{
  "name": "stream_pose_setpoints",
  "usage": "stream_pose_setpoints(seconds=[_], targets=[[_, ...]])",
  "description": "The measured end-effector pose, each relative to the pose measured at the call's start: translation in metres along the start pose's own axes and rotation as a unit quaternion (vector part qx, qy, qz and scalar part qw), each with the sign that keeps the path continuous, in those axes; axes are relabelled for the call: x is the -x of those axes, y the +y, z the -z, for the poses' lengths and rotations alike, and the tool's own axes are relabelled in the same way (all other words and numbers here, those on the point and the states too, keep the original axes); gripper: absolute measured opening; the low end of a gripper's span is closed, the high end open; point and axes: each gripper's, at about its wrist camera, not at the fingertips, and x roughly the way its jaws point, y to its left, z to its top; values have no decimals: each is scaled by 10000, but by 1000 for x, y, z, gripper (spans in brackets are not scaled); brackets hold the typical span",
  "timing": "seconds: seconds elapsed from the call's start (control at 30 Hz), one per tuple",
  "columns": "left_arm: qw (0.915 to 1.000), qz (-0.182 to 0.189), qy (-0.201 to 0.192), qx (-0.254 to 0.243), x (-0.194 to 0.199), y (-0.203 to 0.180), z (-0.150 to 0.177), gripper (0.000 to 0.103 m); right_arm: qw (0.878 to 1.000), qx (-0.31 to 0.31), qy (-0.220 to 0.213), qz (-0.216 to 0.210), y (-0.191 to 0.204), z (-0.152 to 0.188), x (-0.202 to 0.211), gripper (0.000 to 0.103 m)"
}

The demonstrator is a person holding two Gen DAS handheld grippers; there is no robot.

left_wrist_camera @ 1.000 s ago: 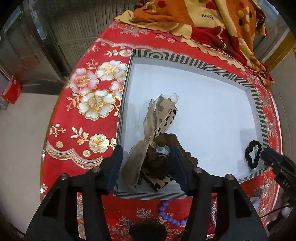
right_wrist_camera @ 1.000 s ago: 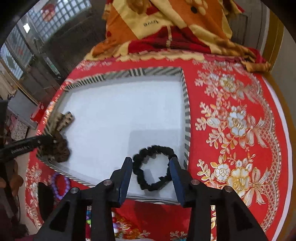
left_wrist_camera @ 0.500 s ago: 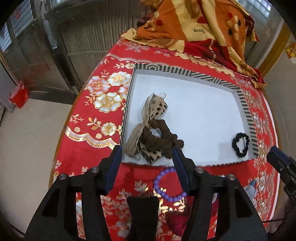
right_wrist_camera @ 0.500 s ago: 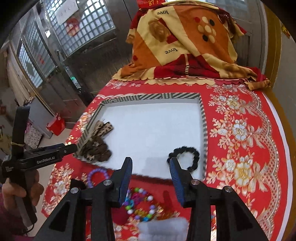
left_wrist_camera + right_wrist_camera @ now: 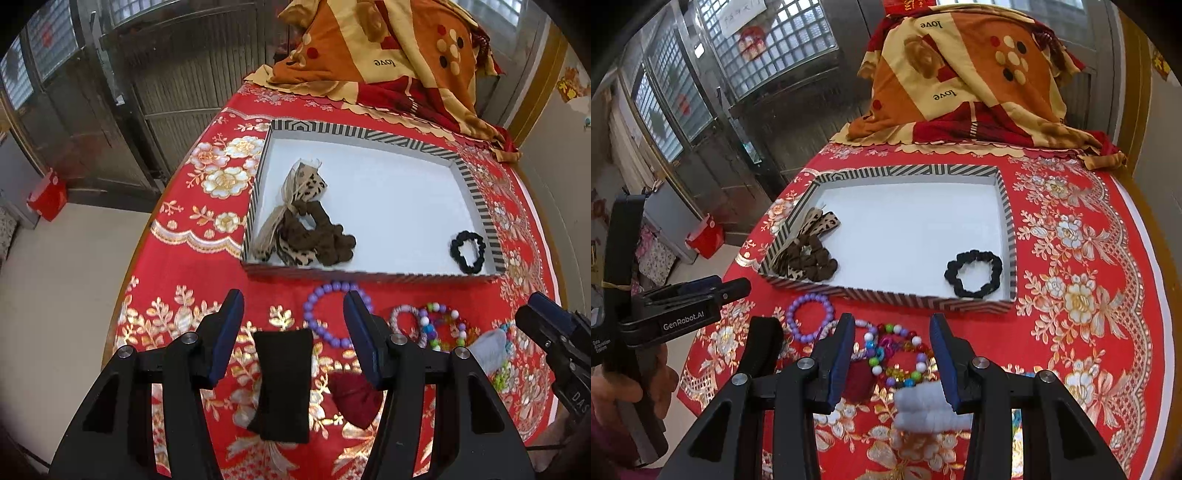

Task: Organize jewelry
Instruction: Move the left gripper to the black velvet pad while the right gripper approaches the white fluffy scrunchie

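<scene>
A striped-rim white tray holds a brown scrunchie with leopard bow at its near left and a black scrunchie at its near right. In front of the tray lie a purple bead bracelet, a multicoloured bead bracelet, a black hair band, a dark red item and a white fluffy item. My left gripper is open and empty above the black band. My right gripper is open and empty above the multicoloured beads.
The table has a red floral cloth. A folded orange and red blanket lies behind the tray. The table's left edge drops to the floor, where a red box stands.
Both grippers have pulled back from the tray toward the near table edge, leaving the brown scrunchie and the black scrunchie in it. The loose items in front of the tray have come into view.
</scene>
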Motion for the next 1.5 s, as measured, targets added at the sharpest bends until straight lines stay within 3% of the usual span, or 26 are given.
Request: stream_pose_setpoints(seconds=[0.63, 0.7, 0.77, 0.8, 1.5], targets=[[10000, -6, -38, -46, 18, -13, 29, 56, 9999, 19, 98, 96, 0, 22, 15, 42], [10000, -10, -23, -54, 18, -13, 31, 56, 9999, 13, 120, 110, 0, 23, 14, 45], [10000, -21, -5, -60, 18, -14, 32, 56, 9998, 11, 154, 83, 0, 25, 13, 58], [10000, -23, 7, -60, 18, -14, 33, 56, 9998, 15, 172, 61, 0, 26, 13, 59], [10000, -31, 44, -56, 19, -14, 42, 56, 9992, 34, 364, 169, -1, 37, 14, 59]])
